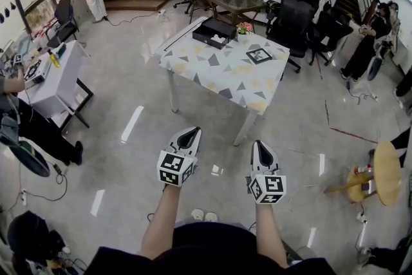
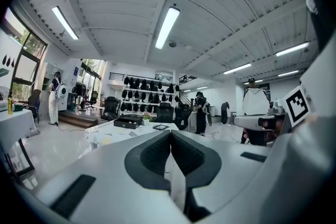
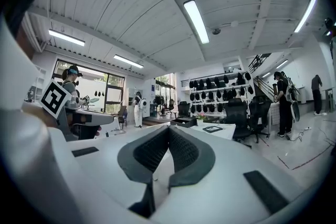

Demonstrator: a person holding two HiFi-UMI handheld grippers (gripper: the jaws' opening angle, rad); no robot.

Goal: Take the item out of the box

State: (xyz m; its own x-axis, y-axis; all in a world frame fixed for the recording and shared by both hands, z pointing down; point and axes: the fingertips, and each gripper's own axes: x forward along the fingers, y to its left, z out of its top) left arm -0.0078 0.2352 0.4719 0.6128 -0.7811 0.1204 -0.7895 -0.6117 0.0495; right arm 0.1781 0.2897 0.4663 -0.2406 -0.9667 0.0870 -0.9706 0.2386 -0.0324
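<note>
A black box lies open at the far edge of a white table patterned with triangles, and something pale shows inside it. Both grippers hover over the floor, well short of the table. My left gripper is shut with nothing in it, its jaws pressed together. My right gripper is likewise shut and empty. The box appears far off in the left gripper view and in the right gripper view.
On the table are a small pot of flowers and a black square marker card. Black office chairs stand behind it. A white side table is at the left, a wooden stool at the right. People stand around the room.
</note>
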